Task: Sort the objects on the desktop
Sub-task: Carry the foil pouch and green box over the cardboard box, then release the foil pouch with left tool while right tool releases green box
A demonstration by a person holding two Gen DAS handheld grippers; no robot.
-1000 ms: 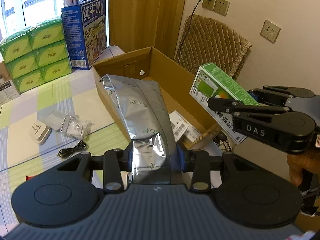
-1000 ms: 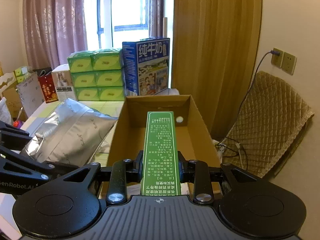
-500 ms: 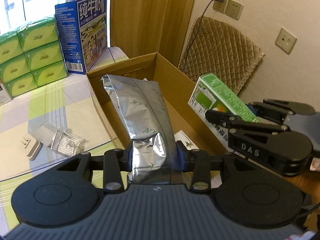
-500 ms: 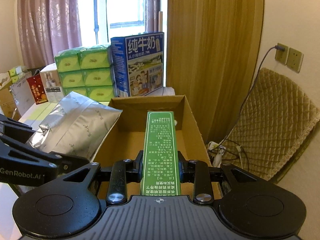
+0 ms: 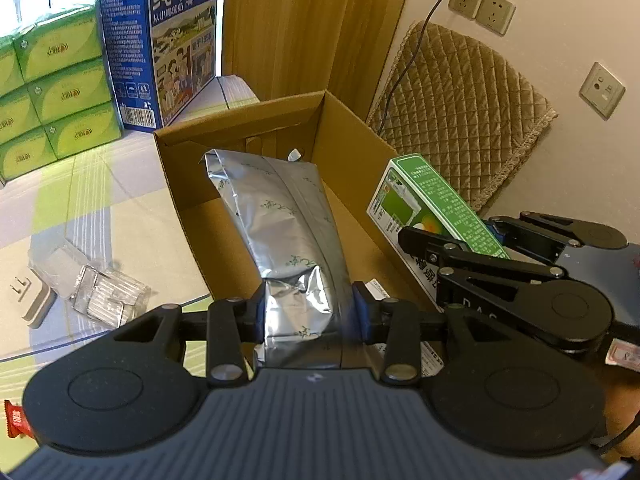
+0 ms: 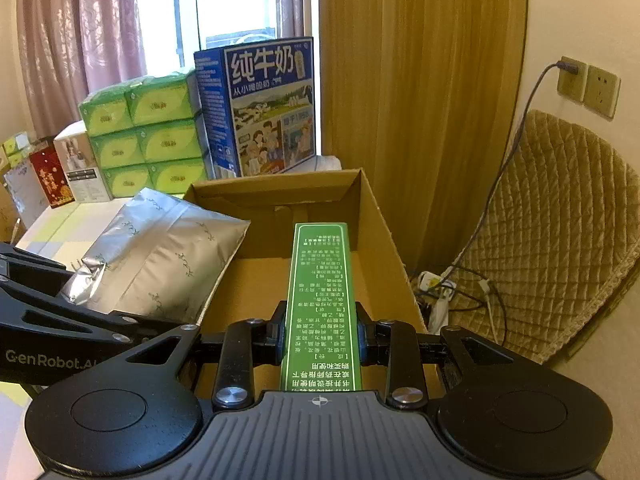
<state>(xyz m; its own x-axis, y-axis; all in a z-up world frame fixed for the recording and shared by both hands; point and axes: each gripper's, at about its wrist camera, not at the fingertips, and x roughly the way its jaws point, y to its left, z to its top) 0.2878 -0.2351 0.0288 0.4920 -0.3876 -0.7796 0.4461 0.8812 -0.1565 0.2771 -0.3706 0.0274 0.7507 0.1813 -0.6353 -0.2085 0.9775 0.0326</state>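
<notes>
My left gripper (image 5: 306, 314) is shut on a silver foil pouch (image 5: 280, 224), which hangs over the open cardboard box (image 5: 240, 128). The same silver pouch (image 6: 160, 256) shows at the left of the right wrist view, over the box's left wall. My right gripper (image 6: 320, 338) is shut on a long green medicine box (image 6: 320, 292), held above the cardboard box (image 6: 380, 224). In the left wrist view the green box (image 5: 428, 196) and the right gripper (image 5: 472, 248) sit at the box's right wall.
A blue milk carton case (image 5: 160, 40) and stacked green tissue packs (image 5: 56, 92) stand behind the box. A clear plastic packet (image 5: 108, 292) and a white charger (image 5: 28, 300) lie on the tablecloth at left. A quilted chair (image 6: 560, 216) and wall sockets (image 6: 588, 84) are right.
Both grippers have moved forward and further over the cardboard box with their loads. The pouch now hangs deeper inside the box's outline.
</notes>
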